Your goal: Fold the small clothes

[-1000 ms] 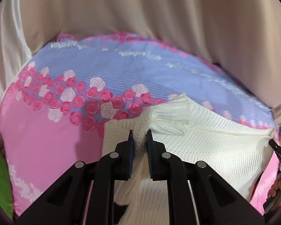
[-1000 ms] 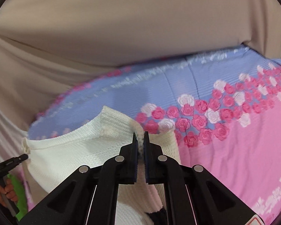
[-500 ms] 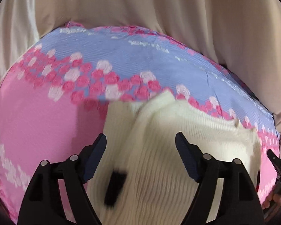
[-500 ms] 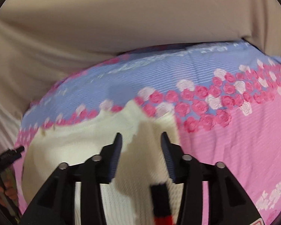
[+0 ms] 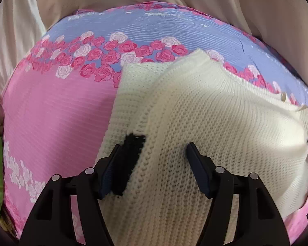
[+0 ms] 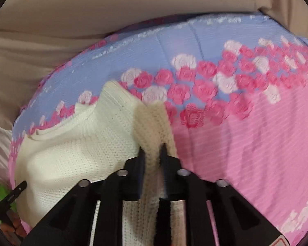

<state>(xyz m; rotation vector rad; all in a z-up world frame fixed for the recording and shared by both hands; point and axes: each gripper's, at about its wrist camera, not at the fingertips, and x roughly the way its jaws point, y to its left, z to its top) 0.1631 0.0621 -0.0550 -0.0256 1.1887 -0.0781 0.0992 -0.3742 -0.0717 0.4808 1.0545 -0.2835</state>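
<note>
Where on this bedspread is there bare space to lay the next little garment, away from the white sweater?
Bare cloth lies on both sides of the cream knit sweater: the pink field on its left edge, below the rose band, and the pink stretch beyond the right gripper. The blue strip behind is free. The middle is crowded.

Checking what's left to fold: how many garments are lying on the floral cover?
1. A cream knit sweater lies across the floral cover, its fold between the open left gripper jaws and a strip between the right gripper jaws. Others may be out of view.
</note>
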